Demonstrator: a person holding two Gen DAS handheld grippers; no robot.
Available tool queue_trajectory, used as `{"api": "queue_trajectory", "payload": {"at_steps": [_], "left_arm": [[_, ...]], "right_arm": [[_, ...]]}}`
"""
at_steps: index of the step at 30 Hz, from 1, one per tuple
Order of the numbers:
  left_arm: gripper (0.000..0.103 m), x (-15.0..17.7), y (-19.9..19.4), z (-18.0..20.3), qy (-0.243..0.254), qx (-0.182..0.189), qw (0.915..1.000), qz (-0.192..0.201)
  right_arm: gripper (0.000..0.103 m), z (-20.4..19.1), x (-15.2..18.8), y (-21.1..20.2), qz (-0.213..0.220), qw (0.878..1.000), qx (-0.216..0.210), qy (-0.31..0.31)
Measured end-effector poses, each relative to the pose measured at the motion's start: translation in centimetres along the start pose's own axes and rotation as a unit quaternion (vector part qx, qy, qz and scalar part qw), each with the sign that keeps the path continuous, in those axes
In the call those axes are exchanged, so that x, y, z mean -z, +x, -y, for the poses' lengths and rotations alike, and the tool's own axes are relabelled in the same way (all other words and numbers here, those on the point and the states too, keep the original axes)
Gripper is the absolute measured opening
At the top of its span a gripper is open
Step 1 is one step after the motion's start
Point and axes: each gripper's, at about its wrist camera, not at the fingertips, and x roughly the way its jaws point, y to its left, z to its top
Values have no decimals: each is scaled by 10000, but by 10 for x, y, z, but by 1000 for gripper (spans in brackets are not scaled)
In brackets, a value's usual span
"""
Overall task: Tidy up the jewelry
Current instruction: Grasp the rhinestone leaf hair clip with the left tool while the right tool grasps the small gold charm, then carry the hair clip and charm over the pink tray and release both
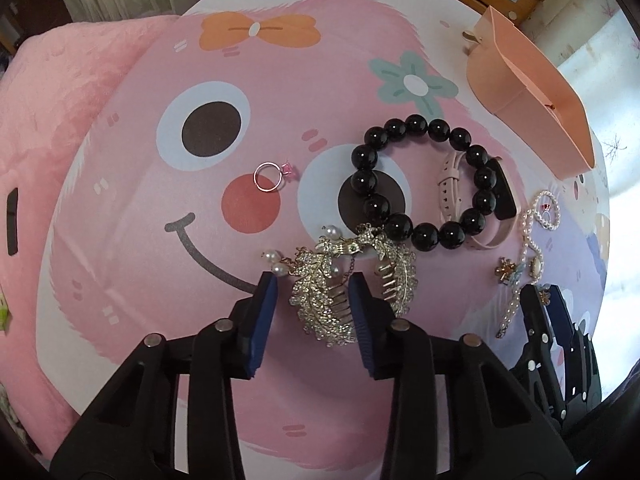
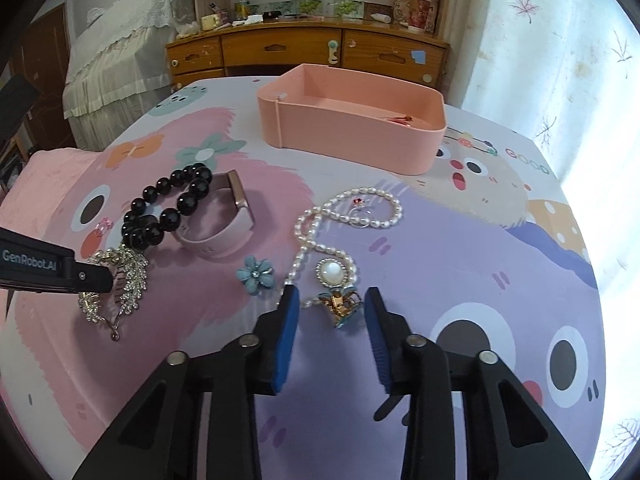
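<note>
Pointing the left claw [image 1: 314,286] steeply down at the silver leaf hair clip [image 1: 320,300] lying on the cartoon-print cloth [image 1: 140,240]. Keeping the pads narrow, one on each side of the clip's toothed half – the right-hand pad touching the teeth, a thin gap showing at the left-hand pad, so not yet clamping.

Aiming the right claw [image 2: 330,300] down at the small gold-and-blue clip [image 2: 342,306]. Setting the pads narrow around it, with cloth showing on both sides – nothing gripped.

Leaving the remaining jewelry lying on the cloth:
- black bead bracelet [image 1: 364,156] just beyond the hair clip, overlapping the pink watch [image 1: 450,184];
- thin ring with a pink stone [image 1: 267,176] lying alone, left of the bracelet in the left wrist view;
- pearl necklace [image 2: 308,224] curling just beyond the small clip, its round white pendant touching that clip;
- second ring [image 2: 360,216] sitting inside the necklace loop;
- blue flower [image 2: 255,274] resting between the necklace and the hair clip.

Leaving the pink box [image 2: 352,136] open at the far side of the cloth, well apart from both claws, with one small red item showing inside.
</note>
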Motion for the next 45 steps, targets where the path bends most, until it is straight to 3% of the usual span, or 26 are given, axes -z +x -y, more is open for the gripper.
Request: {"api": "queue_trajectory", "payload": {"at_steps": [10, 24, 35, 40, 45], "left_arm": [[24, 0, 0, -15, -20, 326, 9994, 134], [24, 36, -16, -21, 380, 271, 9975, 536], [24, 8, -71, -12, 847, 566, 9910, 865], [24, -19, -106, 1, 1198, 641, 9806, 1416], [24, -52, -134, 18, 1397, 1042, 9700, 1696]], "right_arm": [[24, 10, 1, -4, -123, 9989, -216, 385], [24, -1, -5, -33, -3, 9987, -331, 377], [24, -6, -41, -66, 125, 9986, -341, 395], [24, 3, -73, -82, 380, 9985, -195, 354], [24, 16, -106, -94, 689, 9972, -93, 285]]}}
